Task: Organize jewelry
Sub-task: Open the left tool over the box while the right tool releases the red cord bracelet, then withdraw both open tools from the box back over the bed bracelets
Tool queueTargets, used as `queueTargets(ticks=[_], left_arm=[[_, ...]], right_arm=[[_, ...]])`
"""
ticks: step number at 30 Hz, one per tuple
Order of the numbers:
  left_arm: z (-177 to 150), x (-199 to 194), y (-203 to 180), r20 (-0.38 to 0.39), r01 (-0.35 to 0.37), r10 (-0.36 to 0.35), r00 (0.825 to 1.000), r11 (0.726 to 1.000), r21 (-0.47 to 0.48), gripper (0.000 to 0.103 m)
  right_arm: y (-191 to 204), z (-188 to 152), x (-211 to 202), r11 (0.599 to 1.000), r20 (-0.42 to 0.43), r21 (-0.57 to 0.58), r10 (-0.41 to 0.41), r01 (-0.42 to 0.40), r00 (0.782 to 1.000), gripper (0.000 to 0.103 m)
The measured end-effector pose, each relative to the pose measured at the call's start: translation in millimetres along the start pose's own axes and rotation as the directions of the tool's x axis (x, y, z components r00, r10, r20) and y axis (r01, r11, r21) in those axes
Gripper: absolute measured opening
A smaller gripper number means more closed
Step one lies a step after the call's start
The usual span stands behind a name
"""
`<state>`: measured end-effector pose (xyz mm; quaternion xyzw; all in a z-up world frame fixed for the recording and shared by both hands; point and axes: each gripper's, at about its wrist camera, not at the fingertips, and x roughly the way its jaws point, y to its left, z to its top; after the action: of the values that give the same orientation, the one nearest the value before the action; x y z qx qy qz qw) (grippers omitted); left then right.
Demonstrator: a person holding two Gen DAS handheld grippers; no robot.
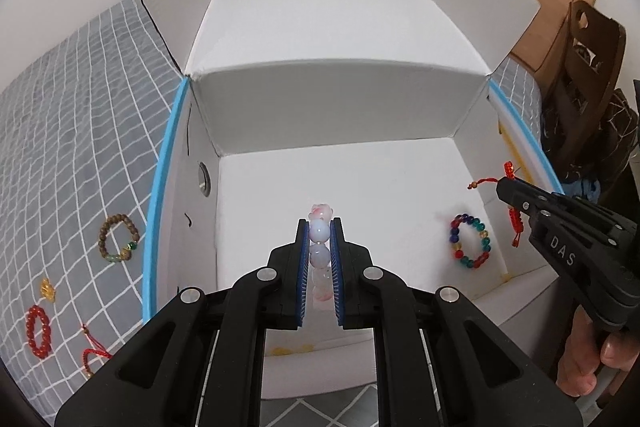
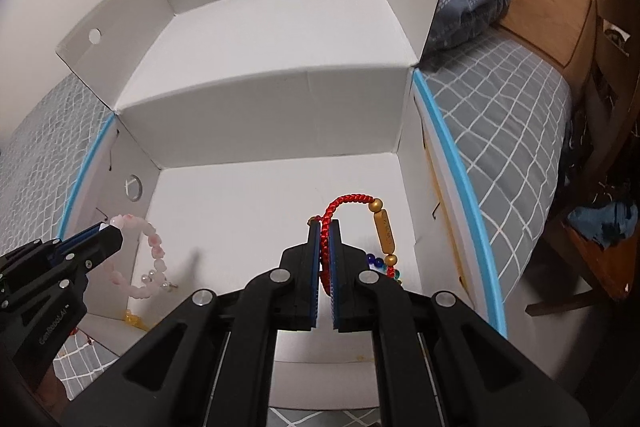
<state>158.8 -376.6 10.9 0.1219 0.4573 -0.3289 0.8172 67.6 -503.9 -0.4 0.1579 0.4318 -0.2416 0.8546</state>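
My left gripper [image 1: 320, 227] is shut on a pale pink bead bracelet [image 1: 320, 239] above the near compartment of the white box [image 1: 332, 107]; it also shows in the right wrist view [image 2: 138, 259]. My right gripper [image 2: 325, 227] is shut on a red cord bracelet [image 2: 352, 199] with gold beads, over the same compartment's right side. A multicoloured bead bracelet [image 1: 470, 241] lies on the compartment floor under the right gripper [image 1: 502, 187].
On the grey checked bedspread left of the box lie a brown wooden bead bracelet [image 1: 119, 239], a red bead bracelet [image 1: 39, 331], a small yellow charm [image 1: 47, 289] and a red cord piece [image 1: 94, 353]. A wooden chair [image 1: 588, 67] stands at the right.
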Motion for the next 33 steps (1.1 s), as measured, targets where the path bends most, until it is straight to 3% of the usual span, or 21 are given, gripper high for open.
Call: queueTargets(ticks=[13,14,15,17,19,21,27,33], left_arm=[[-3,10,0,-0.038,-0.019,0.019,0.999,1.0,0.011,0.013],[-3,10,0,-0.038,-0.02,0.021,0.999,1.0,0.013,0.016],[-4,9,0,-0.034,-0.024,0.024,0.999,1.0,0.014,0.023],[-4,5,1,-0.022,-0.03,0.03,0.999,1.0,0.007,0.035],[-4,2,4,-0.009,-0.035,0.034,0.999,0.999,-0.002,0.044],[-4,-3,7,0.006,-0.041,0.041,0.999,0.999,-0.016,0.057],[-3,-14,14,0.041,-0.045,0.046,0.998,0.998,-0.039,0.073],[-4,-29,18,0.089,-0.076,0.079,0.993,0.996,-0.037,0.088]], right_arm=[[1,-2,3,1.0,-0.007,0.001,0.001,-0.001,1.0,0.007],[1,-2,1,1.0,-0.004,-0.002,0.005,-0.005,1.0,0.016],[2,-2,-1,1.0,0.005,-0.005,0.005,-0.005,1.0,0.038],[4,-2,-7,1.0,0.044,-0.014,-0.001,0.001,0.999,0.057],[6,-2,-12,1.0,0.056,-0.023,-0.012,0.013,0.998,0.059],[6,-1,-15,1.0,0.064,-0.023,-0.008,0.009,0.998,0.071],[2,1,-26,1.0,0.108,0.004,-0.016,0.016,0.994,0.09],[4,2,-35,1.0,0.137,0.013,-0.018,0.016,0.99,0.094]])
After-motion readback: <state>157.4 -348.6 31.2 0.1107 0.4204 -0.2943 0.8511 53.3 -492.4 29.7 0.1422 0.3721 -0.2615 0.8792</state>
